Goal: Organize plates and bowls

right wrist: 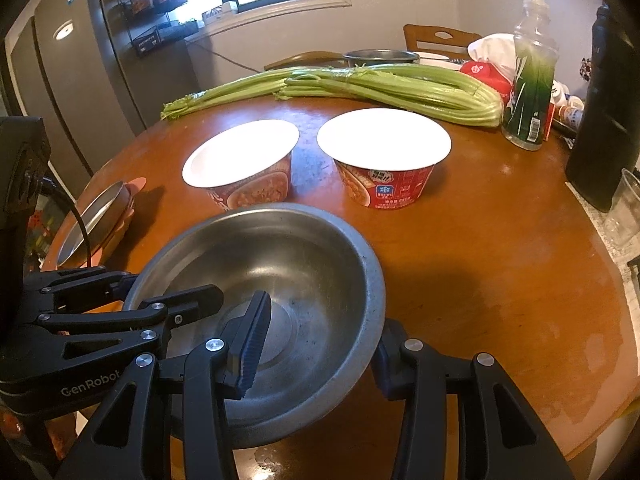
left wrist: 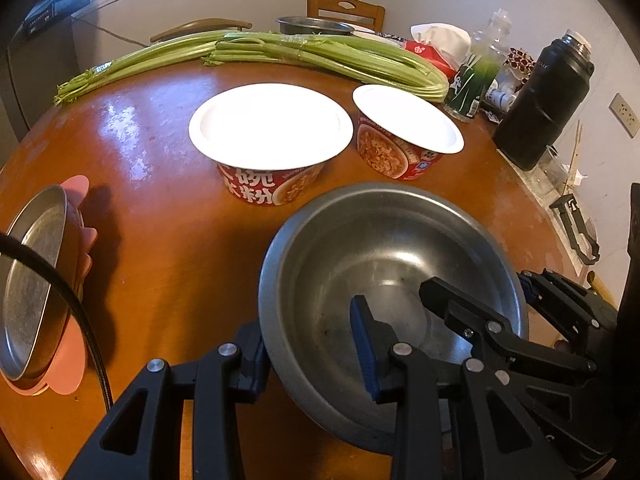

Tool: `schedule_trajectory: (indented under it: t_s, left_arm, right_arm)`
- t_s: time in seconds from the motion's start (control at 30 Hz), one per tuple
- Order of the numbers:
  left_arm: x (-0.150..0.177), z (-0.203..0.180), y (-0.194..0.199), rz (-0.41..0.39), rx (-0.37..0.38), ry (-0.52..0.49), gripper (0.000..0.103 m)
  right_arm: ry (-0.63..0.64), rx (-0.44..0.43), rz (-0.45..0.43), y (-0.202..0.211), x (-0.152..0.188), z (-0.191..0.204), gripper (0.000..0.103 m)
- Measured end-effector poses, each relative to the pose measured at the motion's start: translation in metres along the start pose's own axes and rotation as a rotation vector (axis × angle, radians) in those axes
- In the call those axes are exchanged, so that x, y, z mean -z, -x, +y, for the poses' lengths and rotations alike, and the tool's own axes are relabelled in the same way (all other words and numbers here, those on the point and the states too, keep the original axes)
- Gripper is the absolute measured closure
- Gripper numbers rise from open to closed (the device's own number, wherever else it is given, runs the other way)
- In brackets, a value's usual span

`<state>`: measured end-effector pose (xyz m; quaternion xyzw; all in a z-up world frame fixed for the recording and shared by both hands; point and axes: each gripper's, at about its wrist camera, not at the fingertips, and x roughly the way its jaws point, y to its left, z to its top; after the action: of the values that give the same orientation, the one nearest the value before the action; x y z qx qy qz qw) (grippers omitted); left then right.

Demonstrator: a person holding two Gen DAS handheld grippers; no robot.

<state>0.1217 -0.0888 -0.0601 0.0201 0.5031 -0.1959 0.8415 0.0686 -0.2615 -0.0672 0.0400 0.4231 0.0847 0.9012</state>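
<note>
Both grippers point(left wrist: 312, 340) point(right wrist: 316, 344) clamp steel bowl point(left wrist: 380, 248); noodle cups point(left wrist: 272, 140) just beyond.

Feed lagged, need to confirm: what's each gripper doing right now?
Left gripper: shut on the steel bowl rim.
Right gripper: shut on the opposite rim.

Both wrist views close, downward, sharing steel bowl point(left wrist: 384, 264).
</note>
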Motion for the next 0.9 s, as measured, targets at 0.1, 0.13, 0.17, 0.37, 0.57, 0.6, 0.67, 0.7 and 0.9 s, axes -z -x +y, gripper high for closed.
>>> schedule_trajectory:
  t_s: [0.1,0.13,0.17,0.37,0.57,0.6,0.67,0.7,0.9]
  left_arm:
    - [0.0,-0.001,-0.002,0.006,-0.009,-0.006,0.067]
    - [0.0,-0.001,-0.002,0.007,-0.011,-0.008,0.067]
    - [0.001,-0.001,-0.002,0.007,-0.011,-0.009,0.067]
    - [0.001,0.0,-0.003,0.01,-0.012,-0.013,0.066]
    - [0.002,0.0,-0.004,0.016,-0.023,-0.013,0.065]
    - [0.002,0.002,-0.003,0.016,-0.023,-0.01,0.065]
    - [0.002,0.005,-0.003,0.018,-0.025,-0.003,0.063]
    - [0.002,0.006,-0.001,0.016,-0.019,0.001,0.061]
    - [-0.002,0.01,0.012,-0.005,-0.019,0.007,0.05]
  right_arm:
    - [-0.002,-0.003,0.012,-0.003,0.002,0.0,0.055]
    - [-0.004,-0.005,0.017,-0.004,0.002,0.0,0.055]
    - [-0.006,-0.008,0.022,-0.005,0.002,0.0,0.055]
    - [-0.015,-0.019,0.035,-0.006,0.003,-0.001,0.055]
    - [-0.034,-0.036,0.036,-0.005,0.0,-0.006,0.055]
    - [-0.035,-0.036,0.03,-0.004,-0.001,-0.006,0.055]
    - [-0.036,-0.024,0.023,-0.002,-0.002,-0.009,0.055]
    - [-0.04,-0.023,0.019,-0.001,-0.003,-0.011,0.055]
    - [-0.05,-0.012,0.001,0.005,-0.01,-0.015,0.055]
